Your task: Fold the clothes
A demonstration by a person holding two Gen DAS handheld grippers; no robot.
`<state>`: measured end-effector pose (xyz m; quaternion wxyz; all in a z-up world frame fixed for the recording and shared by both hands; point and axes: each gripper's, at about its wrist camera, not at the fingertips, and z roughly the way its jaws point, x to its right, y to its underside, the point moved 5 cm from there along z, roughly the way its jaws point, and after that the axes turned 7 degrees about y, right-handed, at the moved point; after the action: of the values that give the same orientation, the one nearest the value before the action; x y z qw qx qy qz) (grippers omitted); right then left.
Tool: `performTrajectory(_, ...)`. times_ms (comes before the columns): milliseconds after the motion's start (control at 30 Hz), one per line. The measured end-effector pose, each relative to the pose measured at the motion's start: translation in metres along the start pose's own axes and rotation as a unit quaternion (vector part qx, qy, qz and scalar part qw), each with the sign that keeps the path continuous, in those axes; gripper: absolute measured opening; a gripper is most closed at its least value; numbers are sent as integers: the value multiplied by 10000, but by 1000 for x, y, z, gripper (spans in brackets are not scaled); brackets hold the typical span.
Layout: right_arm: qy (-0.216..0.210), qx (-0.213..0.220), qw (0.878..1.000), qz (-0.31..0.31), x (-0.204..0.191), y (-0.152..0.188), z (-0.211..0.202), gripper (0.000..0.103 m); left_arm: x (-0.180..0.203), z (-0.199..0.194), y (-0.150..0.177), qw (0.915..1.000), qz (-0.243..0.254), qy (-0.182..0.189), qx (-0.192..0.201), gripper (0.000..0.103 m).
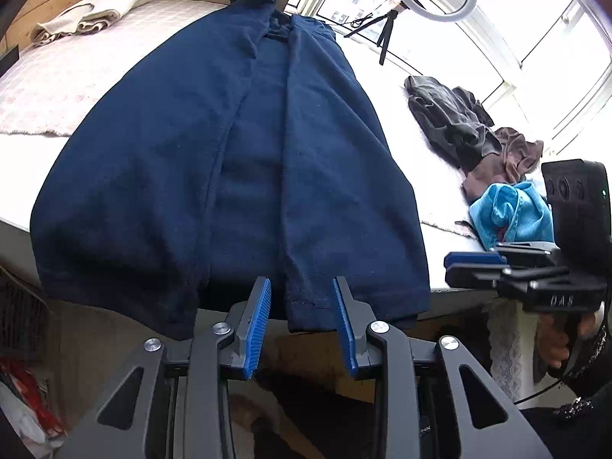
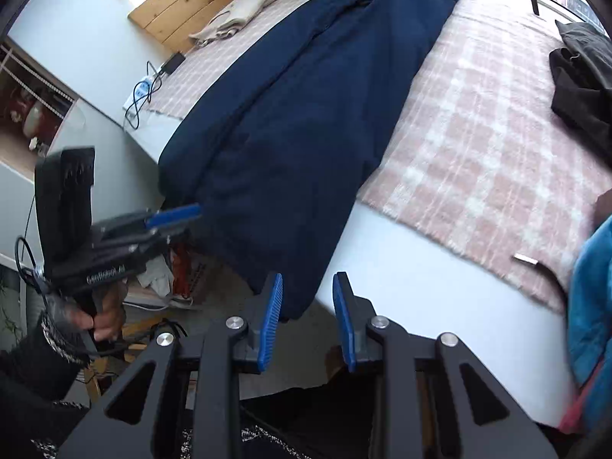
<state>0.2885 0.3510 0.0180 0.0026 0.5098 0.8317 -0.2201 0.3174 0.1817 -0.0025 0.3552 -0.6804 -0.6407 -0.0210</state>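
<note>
A navy blue garment [image 1: 237, 160] lies lengthwise on the table with both sides folded inward; its hem hangs over the near edge. It also shows in the right wrist view [image 2: 306, 126]. My left gripper [image 1: 302, 287] is open, its blue pads on either side of the hanging hem, not touching it. My right gripper [image 2: 308, 283] is open and empty at the garment's near right corner, by the table edge. The right gripper shows in the left wrist view [image 1: 474, 264], beside the hem; the left gripper shows blurred in the right wrist view [image 2: 172, 216].
A pink checked blanket [image 2: 478, 145] covers the white table [image 2: 401, 279]. Dark grey and brown clothes [image 1: 459, 122] and a turquoise garment [image 1: 508, 210] lie to the right. Folded cream clothing [image 1: 95, 11] lies at the far left. A ring light tripod [image 1: 386, 26] stands by the window.
</note>
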Motion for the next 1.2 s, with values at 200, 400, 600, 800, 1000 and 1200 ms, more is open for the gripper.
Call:
performTrajectory(200, 134, 177, 9995, -209, -11, 4, 3, 27, 0, -1, 0, 9997, 219, -58, -87, 10)
performTrajectory(400, -40, 170, 9998, -61, -13, 6, -8, 3, 3, 1, 1, 9995, 301, 22, -57, 6)
performTrajectory(600, -214, 162, 9996, 87, -15, 7, -20, 3, 4, -19, -3, 9994, 213, 193, 187, 4)
performTrajectory(800, -210, -384, 9989, -158, -23, 16, -2, 3, -6, 4, 11, 9990, 368, -167, -200, 4)
performTrajectory(1000, -317, -310, 9990, -65, -15, 1, -23, 4, -5, -21, 10, 9988, 448, -219, -27, 5)
performTrajectory(1200, 73, 711, 9969, 334, 18, -47, -82, 16, -22, -80, -4, 9962, 342, -378, 705, 5)
